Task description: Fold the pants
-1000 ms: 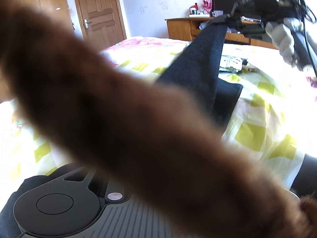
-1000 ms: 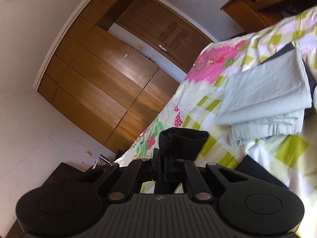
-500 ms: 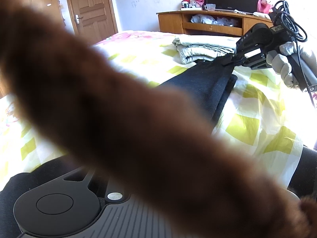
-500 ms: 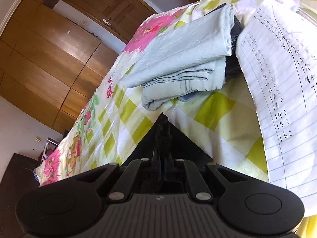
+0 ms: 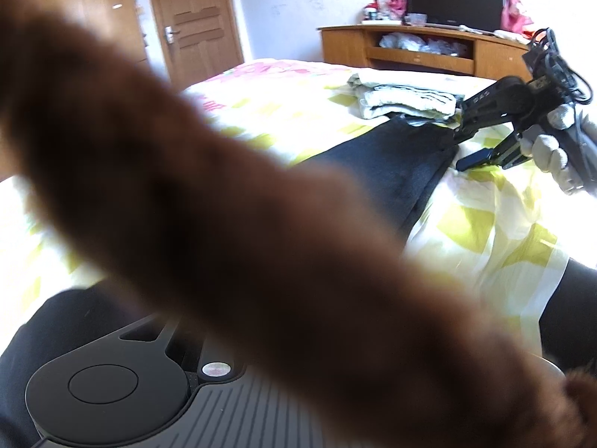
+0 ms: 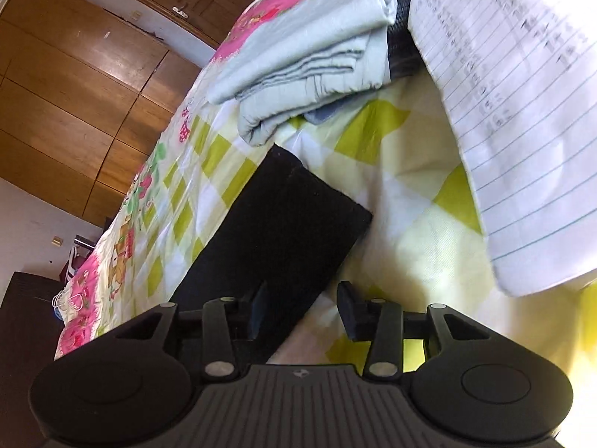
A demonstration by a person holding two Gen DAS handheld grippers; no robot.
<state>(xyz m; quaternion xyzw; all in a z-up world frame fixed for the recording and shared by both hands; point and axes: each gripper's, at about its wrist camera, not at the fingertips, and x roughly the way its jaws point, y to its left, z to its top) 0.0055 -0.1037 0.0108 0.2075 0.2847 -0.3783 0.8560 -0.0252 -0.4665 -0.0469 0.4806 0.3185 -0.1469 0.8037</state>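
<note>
Now: dark pants (image 6: pixel 276 224) flat on checked bed (image 6: pixel 403 231), folded pale laundry (image 6: pixel 309 56) at 12 o'clock | right hand-held gripper (image 6: pixel 304 310) just opening, released, pants edge between jaws | left hand-held gripper behind blurred brown sleeve (image 5: pixel 242 224), grip unreadable

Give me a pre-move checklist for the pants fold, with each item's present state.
1. Right gripper let go: ok, its jaws have just been opening and stand apart.
2. Black pants laid on the bed: ok, the end lies flat.
3. Pants clear of the folded pale clothes: ok, apart.
4. Lined paper clear of the pants: ok.
5. Left gripper's grip: cannot tell, a blurred brown furry thing hides its fingers.
</note>
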